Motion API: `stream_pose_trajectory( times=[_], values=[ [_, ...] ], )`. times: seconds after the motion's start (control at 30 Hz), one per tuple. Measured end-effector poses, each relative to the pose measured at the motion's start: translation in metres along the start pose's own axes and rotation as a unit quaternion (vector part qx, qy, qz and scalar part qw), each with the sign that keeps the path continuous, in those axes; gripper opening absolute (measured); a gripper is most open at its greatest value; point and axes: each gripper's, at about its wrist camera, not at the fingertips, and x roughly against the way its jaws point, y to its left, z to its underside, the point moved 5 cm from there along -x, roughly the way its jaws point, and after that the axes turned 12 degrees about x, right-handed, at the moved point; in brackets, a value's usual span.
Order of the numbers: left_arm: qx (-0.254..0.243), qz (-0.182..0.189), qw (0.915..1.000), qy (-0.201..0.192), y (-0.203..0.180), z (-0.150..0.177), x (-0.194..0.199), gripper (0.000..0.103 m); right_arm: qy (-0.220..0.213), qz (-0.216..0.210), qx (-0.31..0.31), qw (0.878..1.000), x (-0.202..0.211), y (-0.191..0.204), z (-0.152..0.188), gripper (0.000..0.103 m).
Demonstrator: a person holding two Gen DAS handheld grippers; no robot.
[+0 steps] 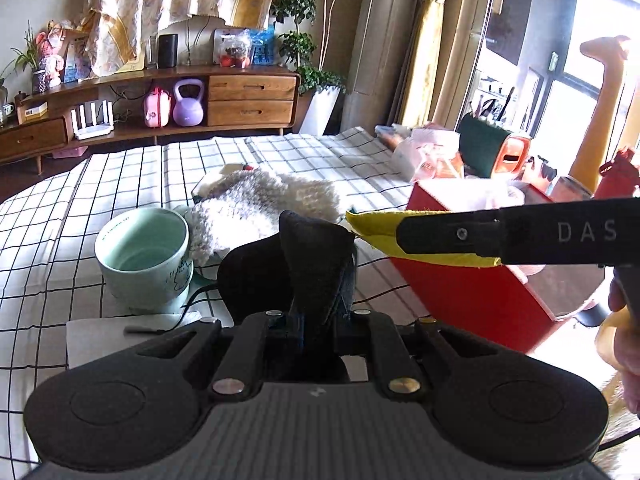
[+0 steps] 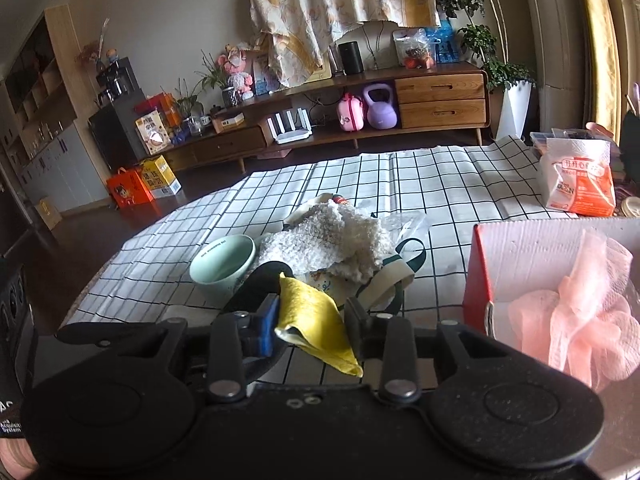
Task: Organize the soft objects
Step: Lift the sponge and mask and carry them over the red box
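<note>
While our left gripper (image 1: pixel 316 280) pinches a dark folded fabric piece (image 1: pixel 320 256) upright above the checked tablecloth (image 1: pixel 120 176), our right gripper (image 2: pixel 312 316) is clamped on a crumpled yellow cloth (image 2: pixel 312 316), reaching sideways beside the red box (image 2: pixel 476 276). Pink tissue (image 2: pixel 584 312) fills that box. Just beyond sit a mint mug (image 1: pixel 144 256) and a fluffy white towel (image 1: pixel 260 204), touching.

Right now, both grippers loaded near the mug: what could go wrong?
1. The left gripper holds a black soft item right beside the green mug; a swing could knock the mug over.
2. The right gripper pinches only part of the yellow cloth; its loose end hangs and might slip out before reaching the red box.
</note>
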Motion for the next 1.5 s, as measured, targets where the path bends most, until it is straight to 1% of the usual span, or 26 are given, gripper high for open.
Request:
stream_pose_trajectory(
  times=[0.23, 0.4, 0.63, 0.77, 0.97, 1.27, 1.37, 1.5],
  values=[
    [0.003, 0.02, 0.9998, -0.002, -0.018, -0.01, 0.032, 0.011, -0.029, 0.005, -0.005, 1.0, 0.042, -0.001, 0.0, 0.034],
    [0.003, 0.043, 0.9991, -0.006, -0.038, -0.017, 0.055, 0.011, -0.048, 0.015, -0.014, 0.999, 0.073, -0.009, 0.002, 0.034],
    [-0.007, 0.075, 0.9972, -0.006, -0.072, -0.027, 0.07, 0.011, -0.076, 0.041, -0.019, 0.996, 0.113, -0.027, 0.005, 0.034],
    [-0.012, 0.099, 0.9949, -0.005, -0.098, -0.034, 0.075, 0.011, -0.089, 0.058, -0.025, 0.994, 0.132, -0.043, 0.006, 0.034],
    [-0.031, 0.128, 0.9913, -0.007, -0.139, -0.044, 0.073, 0.011, -0.102, 0.091, -0.039, 0.99, 0.156, -0.077, 0.016, 0.034],
    [-0.044, 0.189, 0.981, 0.005, -0.207, -0.059, 0.054, 0.011, -0.107, 0.146, -0.072, 0.981, 0.175, -0.135, 0.037, 0.034],
    [-0.037, 0.203, 0.9784, 0.013, -0.221, -0.062, 0.041, 0.011, -0.104, 0.162, -0.081, 0.978, 0.177, -0.153, 0.045, 0.034],
    [-0.013, 0.229, 0.9728, 0.032, -0.236, -0.066, 0.019, 0.011, -0.098, 0.176, -0.092, 0.975, 0.175, -0.174, 0.054, 0.034]
  ],
)
